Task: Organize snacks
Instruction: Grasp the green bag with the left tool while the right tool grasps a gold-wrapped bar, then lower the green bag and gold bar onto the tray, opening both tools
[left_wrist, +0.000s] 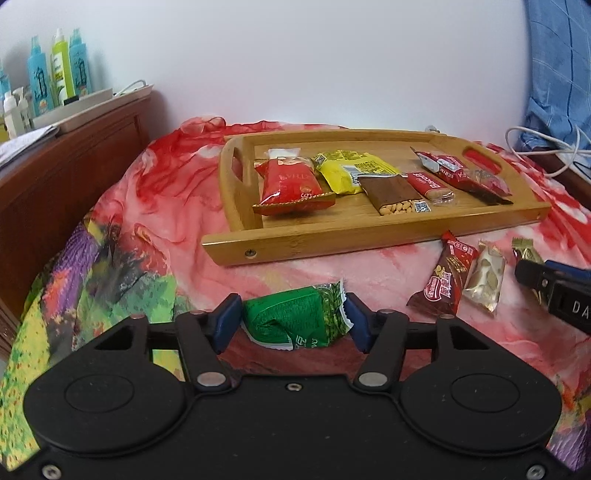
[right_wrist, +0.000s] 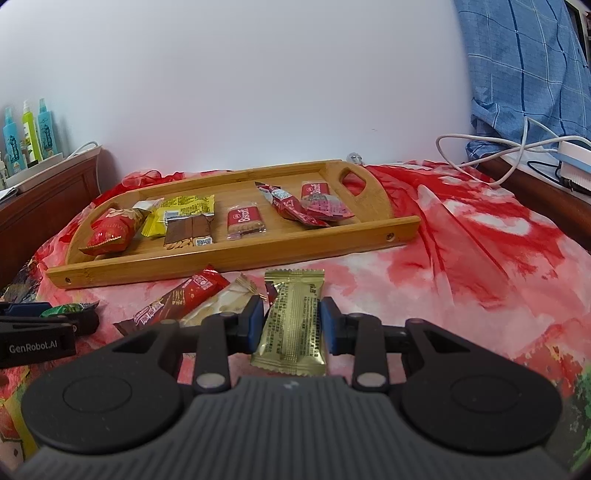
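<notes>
— What are the two hands doing right now?

— Each one is gripping a packet. The left tool (left_wrist: 293, 321) is clenching the green snack packet (left_wrist: 299, 319) by its two crimped ends, so the packet's long axis is running across the pads, left to right. The right tool (right_wrist: 291, 323) is pinching the gold packet (right_wrist: 291, 317) on its long sides, so that one is pointing lengthwise, near to far.

— And where is the stuff supposed to be going?

— I'm guessing the wooden tray (left_wrist: 332, 243), which is lying straight ahead on the far side of both tools, with its long side running left to right. Its near rail is standing between the packets and the tray floor, so each packet is going to need lifting over that edge.

— Is there room in there?

— The left and middle are filling up: a red bag (left_wrist: 290, 184), a yellow packet (left_wrist: 351, 170), a brown bar (left_wrist: 391, 194). The near strip of the floor is looking barest.

— Which hand is nearer?

— Hard to say; both are hovering low over the flowered bedspread (right_wrist: 461, 258), just short of the tray. Two more packets, a red-brown bar (left_wrist: 447, 273) and a pale wrapper (left_wrist: 484, 275), are lying between them.
</notes>
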